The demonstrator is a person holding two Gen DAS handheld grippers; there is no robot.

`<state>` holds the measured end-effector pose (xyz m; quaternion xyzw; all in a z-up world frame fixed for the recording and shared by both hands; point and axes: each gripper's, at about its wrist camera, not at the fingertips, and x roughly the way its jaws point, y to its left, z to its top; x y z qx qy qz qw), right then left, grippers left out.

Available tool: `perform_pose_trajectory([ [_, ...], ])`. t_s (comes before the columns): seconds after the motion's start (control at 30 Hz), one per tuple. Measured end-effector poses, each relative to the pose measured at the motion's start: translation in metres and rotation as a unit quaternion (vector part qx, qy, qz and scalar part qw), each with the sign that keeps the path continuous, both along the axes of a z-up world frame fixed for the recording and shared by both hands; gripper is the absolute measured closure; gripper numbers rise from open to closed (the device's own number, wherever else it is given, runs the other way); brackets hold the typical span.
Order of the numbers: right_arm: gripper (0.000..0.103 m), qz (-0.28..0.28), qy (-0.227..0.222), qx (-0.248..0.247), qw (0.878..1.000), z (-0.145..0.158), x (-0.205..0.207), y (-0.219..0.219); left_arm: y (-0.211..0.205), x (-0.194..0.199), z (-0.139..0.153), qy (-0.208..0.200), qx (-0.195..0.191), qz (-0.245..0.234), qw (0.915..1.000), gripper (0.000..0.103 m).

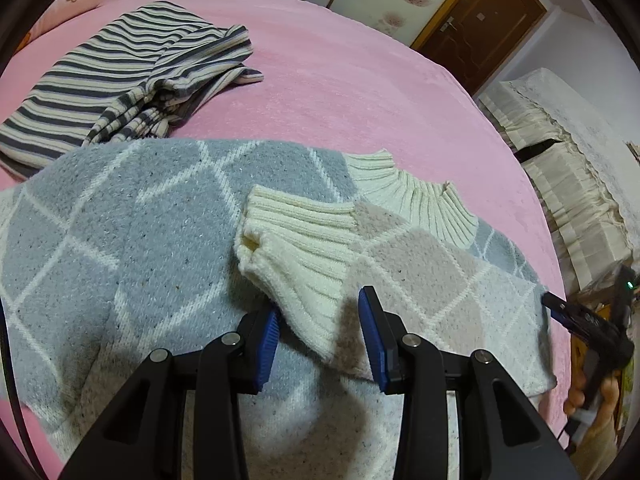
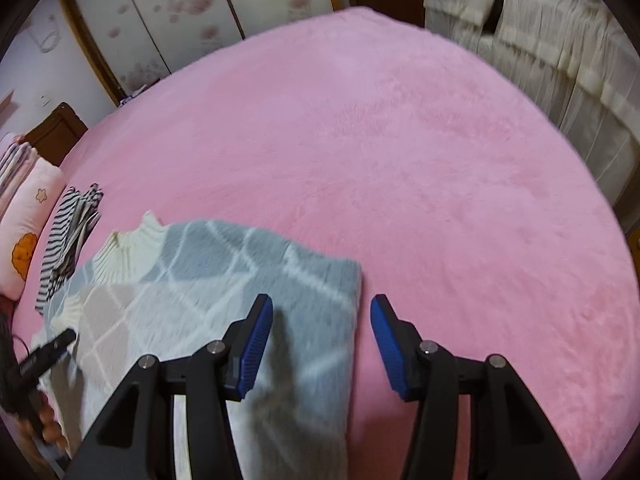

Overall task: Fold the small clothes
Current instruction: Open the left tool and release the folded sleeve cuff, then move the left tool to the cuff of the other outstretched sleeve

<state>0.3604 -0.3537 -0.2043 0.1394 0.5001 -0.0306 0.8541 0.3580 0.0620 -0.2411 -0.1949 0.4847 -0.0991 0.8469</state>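
A small argyle sweater (image 1: 160,240) in grey, beige and white lies flat on the pink bed (image 1: 340,80). Its ribbed cream collar (image 1: 420,196) points toward the far side. One sleeve is folded over the body, and its cream cuff (image 1: 296,256) lies between the jaws of my left gripper (image 1: 320,304), which stands open just above it without pressing it. In the right wrist view my right gripper (image 2: 322,302) is open and empty. It hovers over the sweater's (image 2: 240,280) right edge and the bare bed (image 2: 400,160). Each gripper also shows at the edge of the other's view.
A folded grey-and-cream striped garment (image 1: 120,80) lies beyond the sweater at the far left, next to pink pillows (image 2: 28,216). Furniture under a ruffled cream cover (image 1: 560,160) stands right of the bed. A wardrobe and a brown door (image 1: 480,12) stand behind.
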Motion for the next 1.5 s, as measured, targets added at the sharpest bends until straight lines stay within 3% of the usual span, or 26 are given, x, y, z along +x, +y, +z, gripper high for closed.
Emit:
perform_pose_trajectory([
  [0.1,0.056,0.003,0.011,0.032,0.999,-0.011,0.006,-0.008,0.000,0.001,-0.002,-0.002,-0.001,-0.002,1.0000,0.067],
  [0.13,0.073,0.004,0.007,0.046,0.999,-0.012,0.006,-0.012,0.000,0.001,-0.003,-0.002,-0.002,-0.001,1.0000,0.067],
  [0.17,0.083,0.004,0.003,0.046,0.999,-0.011,0.005,-0.014,0.000,0.001,-0.004,-0.003,-0.002,0.000,1.0000,0.067],
  [0.2,0.088,0.002,-0.007,0.034,0.999,-0.008,0.002,-0.016,-0.001,0.000,-0.004,-0.004,-0.001,0.002,1.0000,0.067],
  [0.3,0.090,0.005,-0.027,-0.015,1.000,-0.001,-0.005,-0.011,-0.002,0.000,-0.006,-0.009,0.010,0.008,0.9999,0.067],
  [0.4,0.090,0.001,-0.017,-0.059,0.998,-0.011,-0.006,-0.003,-0.004,0.001,-0.010,-0.008,0.019,0.013,0.9997,0.067],
  [0.53,0.087,-0.005,-0.010,-0.079,0.997,-0.020,-0.005,0.005,-0.005,-0.001,-0.010,-0.008,0.027,0.013,0.9995,0.067],
  [0.7,0.069,-0.014,-0.023,-0.093,0.995,0.006,-0.021,0.011,-0.009,-0.006,0.004,-0.012,0.058,0.009,0.9982,0.067],
  [0.77,0.066,-0.016,-0.037,-0.093,0.995,0.018,-0.032,0.015,-0.010,-0.013,0.014,-0.019,0.076,0.009,0.9969,0.067],
  [0.8,0.066,-0.015,-0.047,-0.090,0.995,0.027,-0.040,0.019,-0.010,-0.016,0.018,-0.021,0.080,0.009,0.9965,0.064],
  [0.9,0.064,-0.006,-0.065,-0.091,0.994,0.044,-0.061,0.029,-0.010,-0.030,0.034,-0.030,0.092,0.015,0.9952,0.041],
  [0.97,0.063,0.001,-0.070,-0.088,0.994,0.053,-0.072,0.037,-0.010,-0.041,0.049,-0.047,0.102,0.017,0.9936,0.032],
  [1.5,0.062,0.028,-0.102,-0.073,0.992,0.110,-0.161,0.089,-0.026,-0.130,0.134,-0.097,0.122,-0.025,0.9875,0.019],
])
